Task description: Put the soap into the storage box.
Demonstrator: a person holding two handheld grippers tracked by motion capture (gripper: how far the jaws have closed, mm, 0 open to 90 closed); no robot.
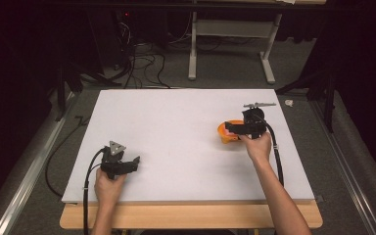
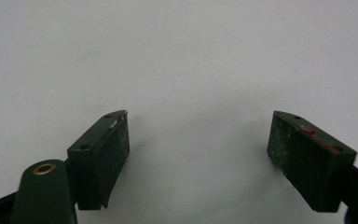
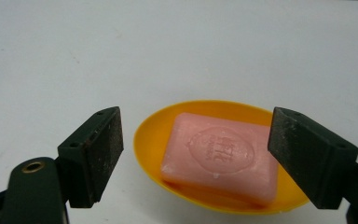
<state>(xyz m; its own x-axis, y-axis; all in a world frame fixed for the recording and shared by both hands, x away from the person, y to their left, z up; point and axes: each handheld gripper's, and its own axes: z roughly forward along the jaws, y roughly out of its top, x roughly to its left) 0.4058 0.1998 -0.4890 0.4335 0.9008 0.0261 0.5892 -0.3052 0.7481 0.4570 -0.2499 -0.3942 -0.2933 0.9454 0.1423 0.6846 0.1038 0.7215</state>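
Pink soap bar (image 3: 219,156) lies flat in orange dish (image 3: 151,135), dish on white worktop (image 1: 176,127). Right gripper (image 3: 196,154) hovers just above dish, jaws released, standing apart either side of bar, touching nothing. Left gripper (image 1: 136,160) parked well left of dish, jaws released, nothing between. Advice: centre jaws on bar's long sides, clear of dish rim; clench gently, soap likely slippery.

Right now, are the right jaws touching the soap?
Apart. The right gripper view shows the right gripper with a jaw on each side of the pink soap in its orange dish, with gaps visible on both sides.
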